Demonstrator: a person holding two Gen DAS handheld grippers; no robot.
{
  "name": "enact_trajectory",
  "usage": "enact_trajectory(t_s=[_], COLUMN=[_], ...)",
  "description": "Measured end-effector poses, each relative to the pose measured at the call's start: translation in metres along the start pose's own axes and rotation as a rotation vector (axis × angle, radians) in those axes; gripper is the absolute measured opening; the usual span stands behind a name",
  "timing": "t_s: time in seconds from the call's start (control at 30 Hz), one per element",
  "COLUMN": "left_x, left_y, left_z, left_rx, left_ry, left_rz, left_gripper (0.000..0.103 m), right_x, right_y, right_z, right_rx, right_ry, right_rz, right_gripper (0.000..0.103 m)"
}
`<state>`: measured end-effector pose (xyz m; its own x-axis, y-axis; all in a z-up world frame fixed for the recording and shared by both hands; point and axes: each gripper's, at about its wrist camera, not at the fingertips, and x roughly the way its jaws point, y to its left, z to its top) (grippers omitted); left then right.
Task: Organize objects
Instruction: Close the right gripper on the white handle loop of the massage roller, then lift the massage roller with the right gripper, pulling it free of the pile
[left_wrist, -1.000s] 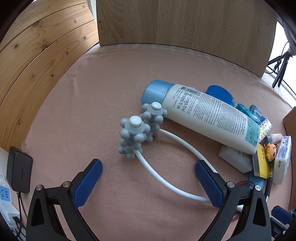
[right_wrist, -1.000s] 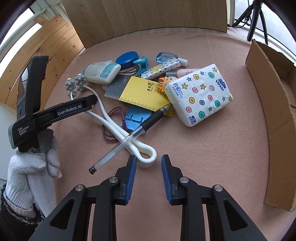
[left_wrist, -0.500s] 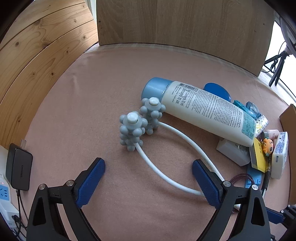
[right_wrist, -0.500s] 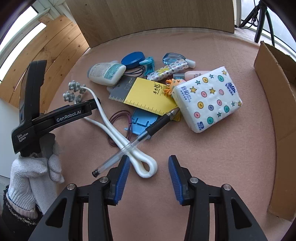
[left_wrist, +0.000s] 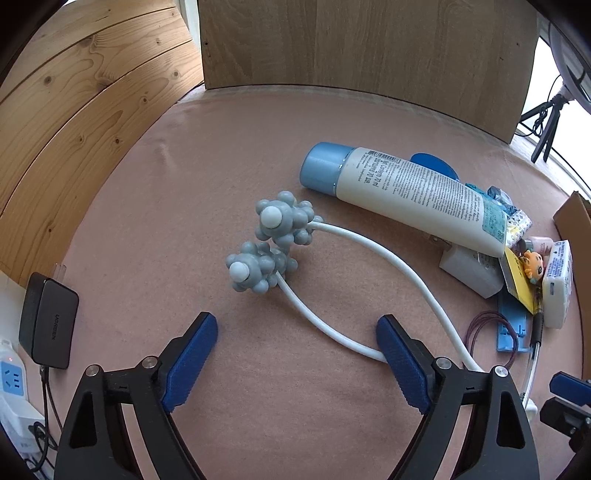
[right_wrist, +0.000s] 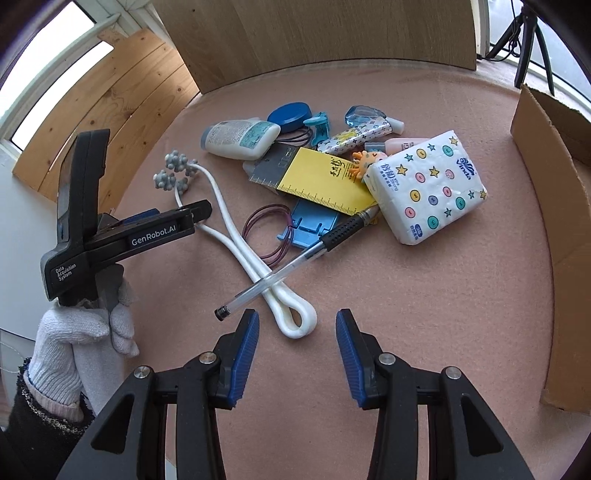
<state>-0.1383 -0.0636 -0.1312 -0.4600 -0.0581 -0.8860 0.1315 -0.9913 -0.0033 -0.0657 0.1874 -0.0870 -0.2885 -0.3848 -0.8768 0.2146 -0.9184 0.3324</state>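
On the pink mat (right_wrist: 424, 314), clutter awaits sorting beside a cardboard box (right_wrist: 546, 206).
Tissue pack (right_wrist: 428, 192), lotion tube (left_wrist: 417, 195) and white massager (right_wrist: 291, 317) lie heaped; its loop sits just ahead of the right gripper (right_wrist: 297, 345), whose part-open jaws just widened, empty, probably to take it. Left gripper (left_wrist: 295, 362), wide and narrowing, straddles one massager stem.

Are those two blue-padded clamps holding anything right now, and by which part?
Nothing is held. The left gripper stands open over the white looped massager; the right gripper is open near its loop end.
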Motion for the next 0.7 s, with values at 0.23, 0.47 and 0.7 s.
enact_trajectory(t_s=[0.23,0.47,0.7], left_x=[-0.006,-0.025,-0.04], left_y=[0.003,0.026,0.048], left_z=[-0.007,-0.034,-0.063], left_rx=[-0.005,-0.03,0.023], left_ry=[0.004,0.029,0.084], left_rz=[0.001,-0.014,-0.026], left_gripper=[0.089,0.088,0.088], right_x=[0.016,0.031,0.023], right_y=[0.001,0.045,0.057], right_z=[0.009,-0.013,-0.021], right_rx=[0.01,-0.138,-0.155], right_ry=[0.041,0.156,0.166], right_rz=[-0.018,0.075,0.134], right_gripper=[0.04,0.039,0.039])
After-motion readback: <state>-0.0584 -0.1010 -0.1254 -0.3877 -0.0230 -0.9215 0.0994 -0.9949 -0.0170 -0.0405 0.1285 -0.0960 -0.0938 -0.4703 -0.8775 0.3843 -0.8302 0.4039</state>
